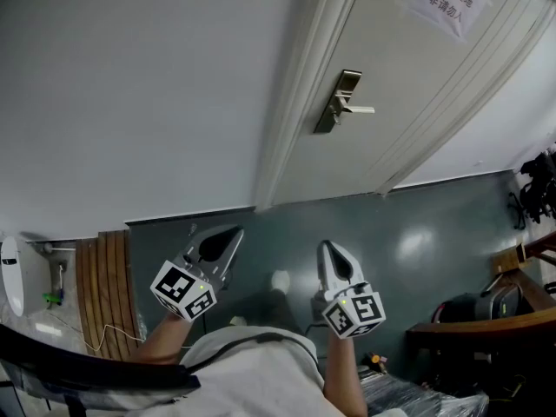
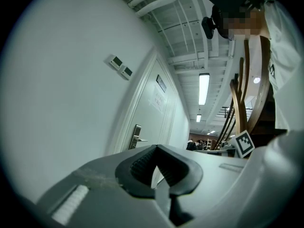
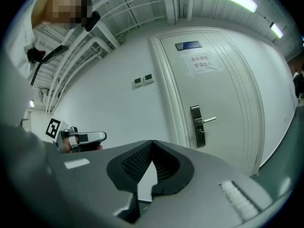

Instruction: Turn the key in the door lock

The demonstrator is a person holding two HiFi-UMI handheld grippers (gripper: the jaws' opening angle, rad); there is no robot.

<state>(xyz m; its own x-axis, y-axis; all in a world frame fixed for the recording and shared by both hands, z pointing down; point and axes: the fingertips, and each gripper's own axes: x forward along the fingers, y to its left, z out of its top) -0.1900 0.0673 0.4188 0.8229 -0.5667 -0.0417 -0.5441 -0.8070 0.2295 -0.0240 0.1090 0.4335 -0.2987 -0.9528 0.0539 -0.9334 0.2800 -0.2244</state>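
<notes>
A white door (image 1: 417,85) stands shut, far ahead of both grippers. Its metal lock plate (image 1: 339,102) carries a lever handle (image 1: 358,109); I can make out no key at this distance. My left gripper (image 1: 233,231) and right gripper (image 1: 328,246) hang low over the floor, close to the person's body, both pointing towards the door. Each is shut with nothing between its pads. The left gripper view has the lock plate (image 2: 136,137) small above the shut left gripper (image 2: 155,146). In the right gripper view the lock plate (image 3: 197,126) sits to the right of the shut right gripper (image 3: 152,141).
A paper notice (image 1: 447,3) is stuck on the door. Wooden slats (image 1: 104,289) and a white device (image 1: 10,274) are at the left wall. A wooden chair (image 1: 512,320) and a black bag (image 1: 473,307) stand to the right. Wall switches (image 3: 143,80) sit left of the door frame.
</notes>
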